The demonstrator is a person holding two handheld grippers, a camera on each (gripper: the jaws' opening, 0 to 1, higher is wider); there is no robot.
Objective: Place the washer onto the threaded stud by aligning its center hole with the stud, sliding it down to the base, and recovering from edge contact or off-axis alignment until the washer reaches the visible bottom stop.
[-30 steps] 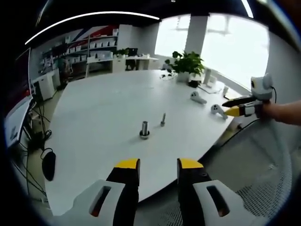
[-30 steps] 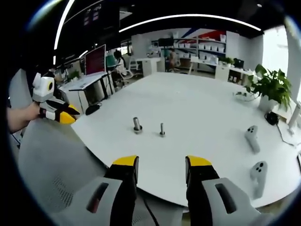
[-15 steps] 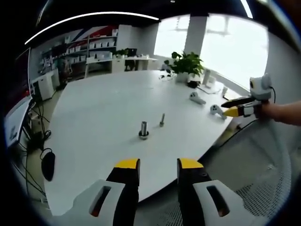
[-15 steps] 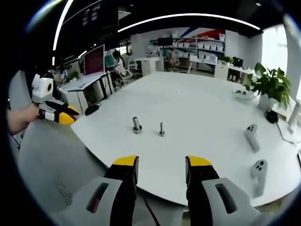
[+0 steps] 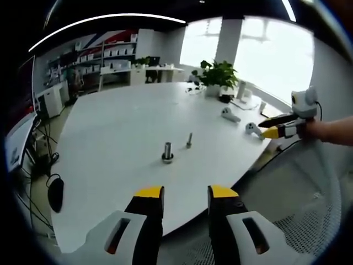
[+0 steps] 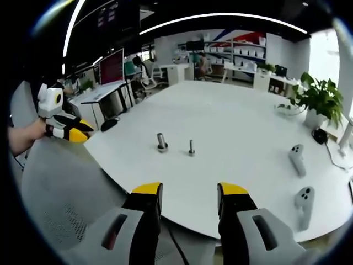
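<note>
Two yellow-tipped jaws of the left gripper (image 5: pixel 185 194) rise from the bottom of the left gripper view, held apart with nothing between them, over the near edge of a large white table (image 5: pixel 121 127). Out on the table stand two small metal pieces close together but apart: a thicker stud with a washer-like ring at its base (image 5: pixel 167 152), and just beyond it a thinner upright bolt (image 5: pixel 189 140); whether the ring is a loose washer is too small to tell. Further right lie two white controllers (image 5: pixel 230 115), and a potted plant (image 5: pixel 219 75) sits at the far edge. At the right, a hand holds the right gripper (image 5: pixel 270 125), its jaws parted.

From the right gripper view, the right gripper (image 6: pixel 187 193) also stands released and empty above the table edge (image 6: pixel 182 193). The stud (image 6: pixel 161 142) and the thin bolt (image 6: pixel 191 147) stand side by side mid-table. Both controllers (image 6: pixel 297 160) lie to the right, near the plant (image 6: pixel 317 99). At the left, a hand holds the left gripper (image 6: pixel 83 131) off the table, its jaws slightly apart.
</note>
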